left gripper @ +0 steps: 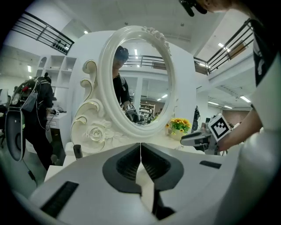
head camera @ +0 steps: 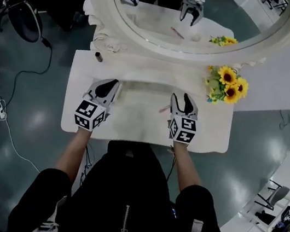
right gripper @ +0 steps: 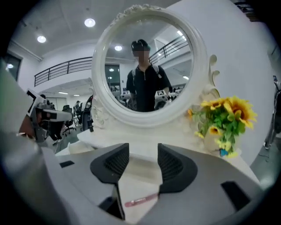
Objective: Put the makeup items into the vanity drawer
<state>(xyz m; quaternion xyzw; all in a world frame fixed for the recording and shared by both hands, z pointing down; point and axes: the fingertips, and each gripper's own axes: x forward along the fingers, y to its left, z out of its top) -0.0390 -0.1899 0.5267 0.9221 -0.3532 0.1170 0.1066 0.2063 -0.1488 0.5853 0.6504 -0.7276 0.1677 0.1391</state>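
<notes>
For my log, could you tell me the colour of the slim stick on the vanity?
The stick is pink; right gripper view.

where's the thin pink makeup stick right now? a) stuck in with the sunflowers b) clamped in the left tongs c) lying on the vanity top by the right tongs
c: the slim pink makeup stick lies flat on the white vanity tabletop, beside the right tongs, whose jaws stand apart, gripping nothing.

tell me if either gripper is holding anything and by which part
Nothing is held. The left gripper is shut on nothing; the right gripper is open, the pink makeup stick lying loose under its jaws.
</notes>
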